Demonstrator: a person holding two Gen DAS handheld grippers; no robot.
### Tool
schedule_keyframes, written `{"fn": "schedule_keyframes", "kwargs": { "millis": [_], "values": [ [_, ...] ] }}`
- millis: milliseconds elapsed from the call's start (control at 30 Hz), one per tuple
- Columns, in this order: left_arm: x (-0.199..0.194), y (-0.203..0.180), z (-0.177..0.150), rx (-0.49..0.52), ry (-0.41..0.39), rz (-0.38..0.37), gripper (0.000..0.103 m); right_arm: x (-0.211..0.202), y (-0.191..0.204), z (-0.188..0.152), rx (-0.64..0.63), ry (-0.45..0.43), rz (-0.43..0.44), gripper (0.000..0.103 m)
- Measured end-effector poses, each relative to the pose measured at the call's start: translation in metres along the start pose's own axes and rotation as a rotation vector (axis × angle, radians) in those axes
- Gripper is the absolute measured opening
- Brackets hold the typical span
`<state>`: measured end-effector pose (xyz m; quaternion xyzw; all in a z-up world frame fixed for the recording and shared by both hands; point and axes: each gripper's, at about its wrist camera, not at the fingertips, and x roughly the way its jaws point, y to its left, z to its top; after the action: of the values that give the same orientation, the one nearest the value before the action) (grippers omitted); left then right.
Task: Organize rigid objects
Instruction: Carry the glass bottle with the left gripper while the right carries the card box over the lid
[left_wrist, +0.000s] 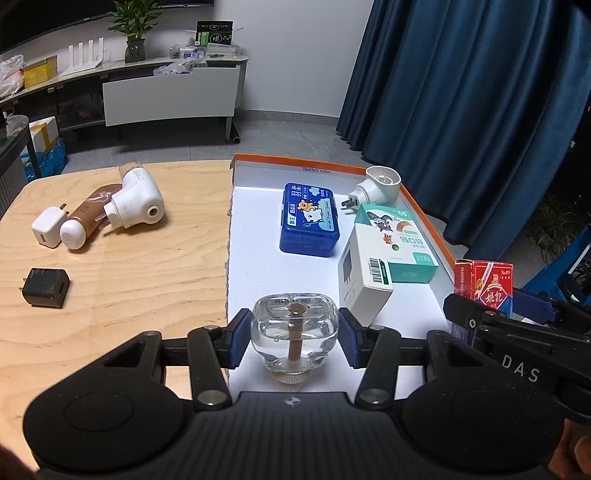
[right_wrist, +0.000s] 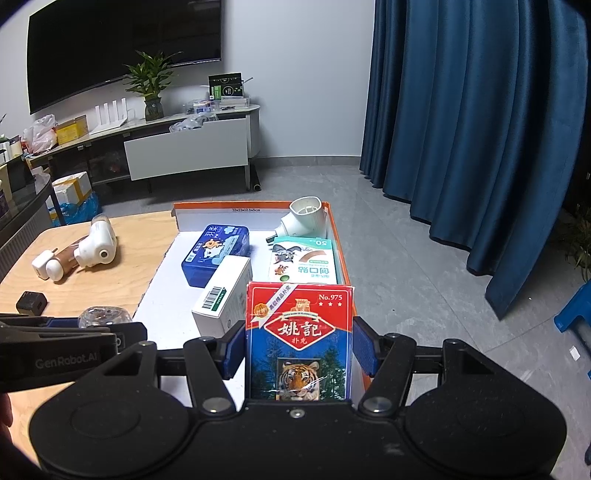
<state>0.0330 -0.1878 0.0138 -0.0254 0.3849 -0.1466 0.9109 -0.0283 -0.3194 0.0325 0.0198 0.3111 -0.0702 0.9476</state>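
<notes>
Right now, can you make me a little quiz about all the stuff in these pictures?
1. True or false: the black charger lies inside the orange-edged box.
2. What does the right gripper hold? A: the blue tin. B: the playing card pack. C: a plant.
3. Fill in: the left gripper holds a clear glass ___.

Key: 1 false, it lies on the wooden table. 2 B. 3 bottle.
</notes>
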Motion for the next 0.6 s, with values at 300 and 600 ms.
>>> {"fn": "schedule_keyframes", "kwargs": {
  "millis": [300, 600],
  "values": [
    [0.0006, -0.0007, -0.0006, 0.005, 0.003, -0.006, 0.050, 0.0015, 0.0001, -0.0010, -0.001, 0.004, -0.001, 0.072],
    [0.0021, -0.0009, -0.0009, 0.009, 0.007, -0.008, 0.050, 0.0057, -0.0001, -0.0028, 0.000, 0.012, -0.006, 0.072]
  ]
}}
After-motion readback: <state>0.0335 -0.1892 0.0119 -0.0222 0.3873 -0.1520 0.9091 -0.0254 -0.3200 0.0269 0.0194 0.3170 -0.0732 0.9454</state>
